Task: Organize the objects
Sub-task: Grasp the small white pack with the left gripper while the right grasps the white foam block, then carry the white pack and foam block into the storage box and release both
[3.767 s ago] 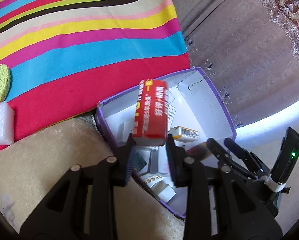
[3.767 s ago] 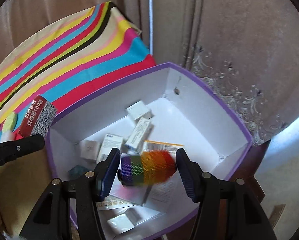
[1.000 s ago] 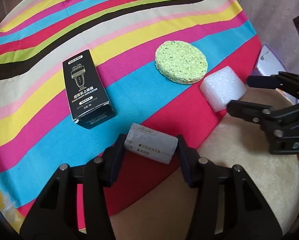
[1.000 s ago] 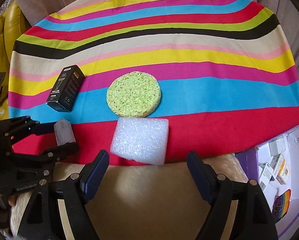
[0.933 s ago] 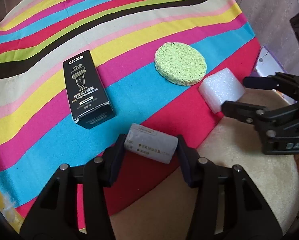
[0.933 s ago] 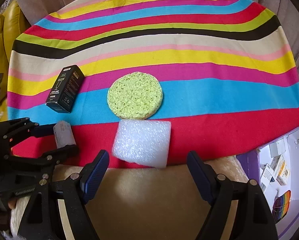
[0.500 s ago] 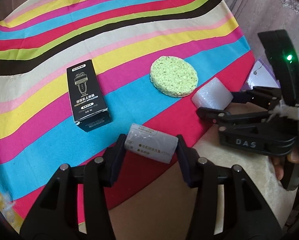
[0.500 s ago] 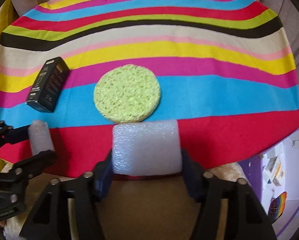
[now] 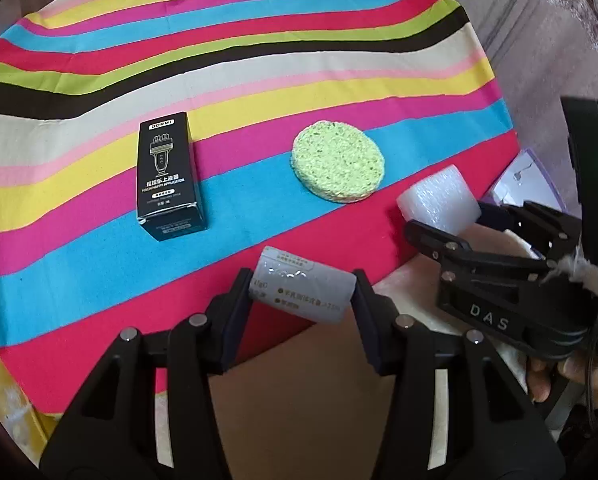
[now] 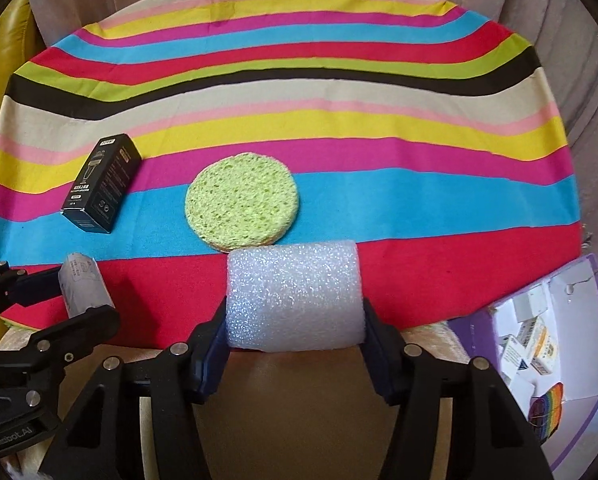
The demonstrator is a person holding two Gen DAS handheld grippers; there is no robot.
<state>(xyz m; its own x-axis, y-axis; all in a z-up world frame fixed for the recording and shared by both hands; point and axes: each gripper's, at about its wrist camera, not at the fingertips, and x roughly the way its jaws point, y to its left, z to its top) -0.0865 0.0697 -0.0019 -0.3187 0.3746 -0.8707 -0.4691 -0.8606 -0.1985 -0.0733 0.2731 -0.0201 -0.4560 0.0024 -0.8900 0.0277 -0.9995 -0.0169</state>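
Observation:
My left gripper [image 9: 302, 290] is shut on a small grey-white packet [image 9: 304, 289], lifted just off the striped cloth [image 9: 219, 60]. My right gripper [image 10: 293, 312] is shut on a white foam block [image 10: 293, 294], pads pressing both its sides. From the left wrist view the foam block [image 9: 439, 200] sits in the right gripper [image 9: 455, 228] at the right. From the right wrist view the packet [image 10: 83, 288] sits in the left gripper [image 10: 79, 296] at the left. A round green sponge [image 10: 241, 200] and a black box [image 10: 103, 182] lie on the cloth.
A purple-rimmed open box [image 10: 539, 344] with several small cartons and a rainbow item stands at the lower right, off the cloth's edge. A beige cushion [image 10: 427, 330] lies below the cloth's near edge. A hand [image 9: 547, 380] holds the right gripper.
The right gripper's fingers closed from wide apart onto the foam block. The left gripper rose a little and rolled with the packet held.

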